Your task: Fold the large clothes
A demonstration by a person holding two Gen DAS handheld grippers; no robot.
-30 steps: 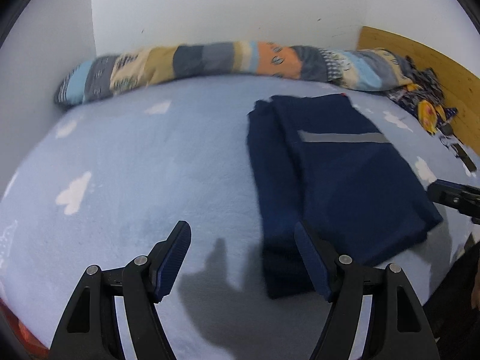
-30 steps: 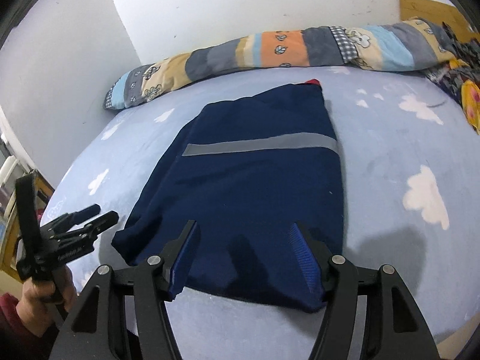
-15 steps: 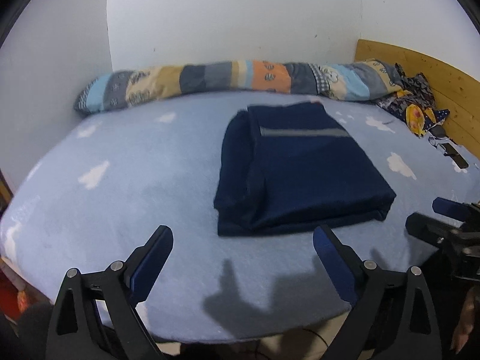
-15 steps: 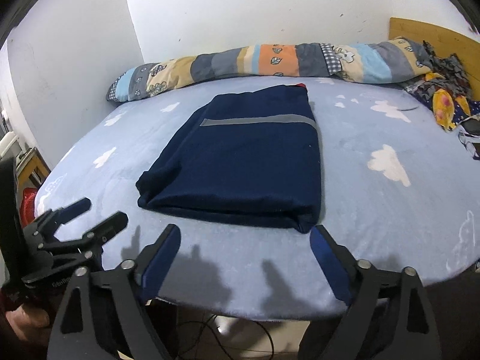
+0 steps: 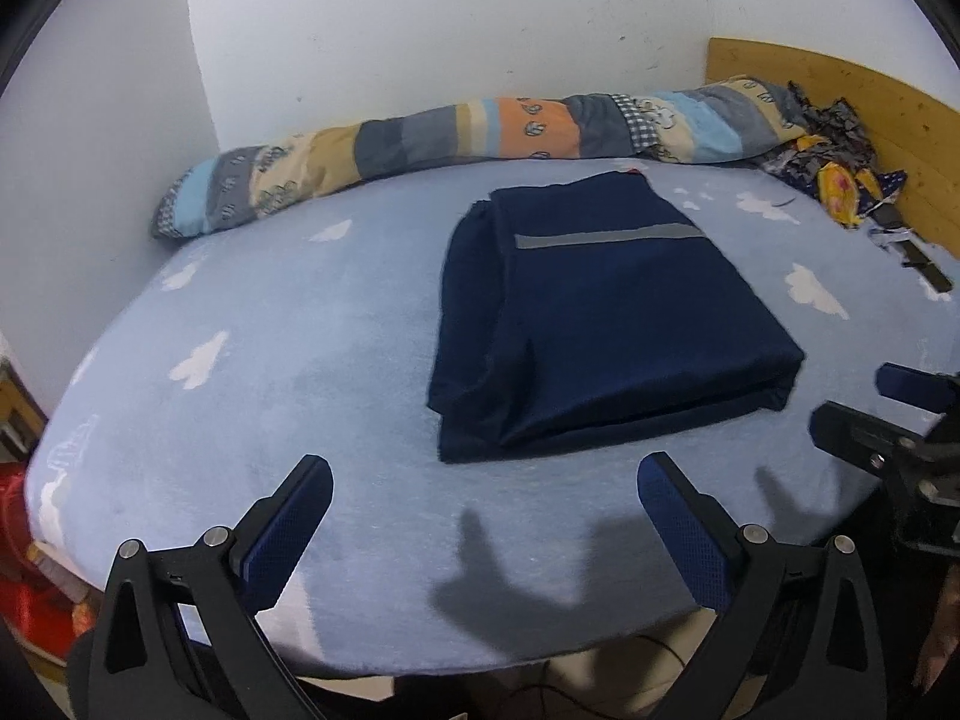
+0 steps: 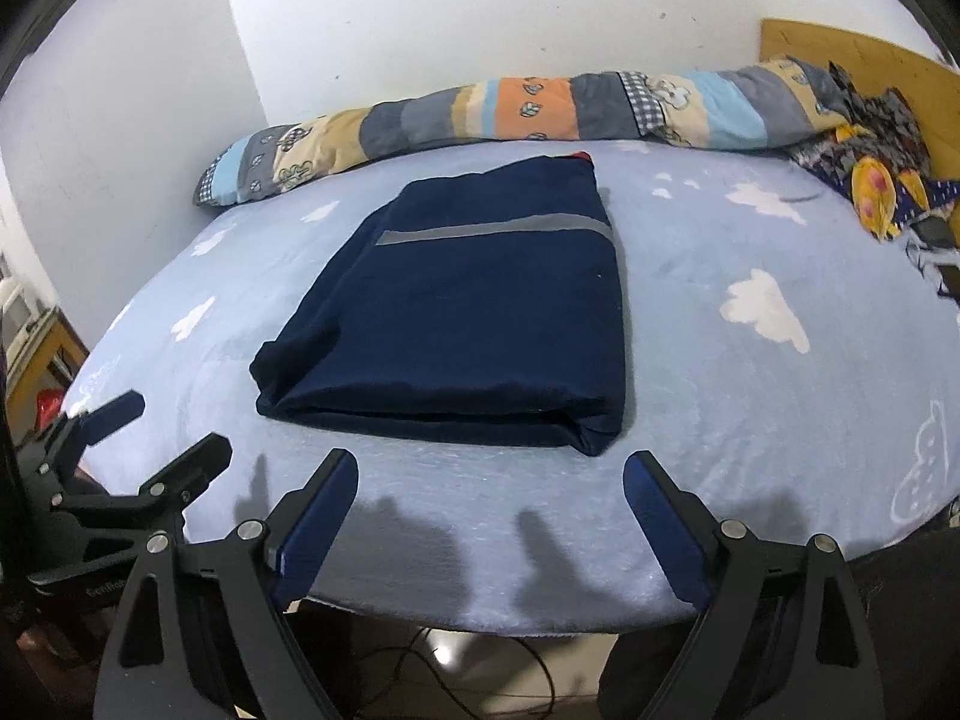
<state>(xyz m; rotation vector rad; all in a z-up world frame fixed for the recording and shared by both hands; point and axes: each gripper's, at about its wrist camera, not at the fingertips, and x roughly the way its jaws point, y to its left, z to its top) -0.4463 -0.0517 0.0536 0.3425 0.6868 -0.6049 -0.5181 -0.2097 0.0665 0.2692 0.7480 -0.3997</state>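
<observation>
navy garment (image 5: 600,324) folded into a compact rectangle, grey stripe toward far side, mid-bed on cloud-print sheet (image 5: 270,360); left gripper (image 5: 483,498) jaws opening, nothing between; right gripper (image 6: 489,495) spread wide, empty; folding apparently complete, perhaps minor tidying left at left edge

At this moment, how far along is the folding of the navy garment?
Done: the navy garment lies as a compact folded rectangle on the bed sheet. In hand: nothing; the left tongs are opening, the right tongs are open, both empty. Left: apparently nothing visible on this piece.
</observation>
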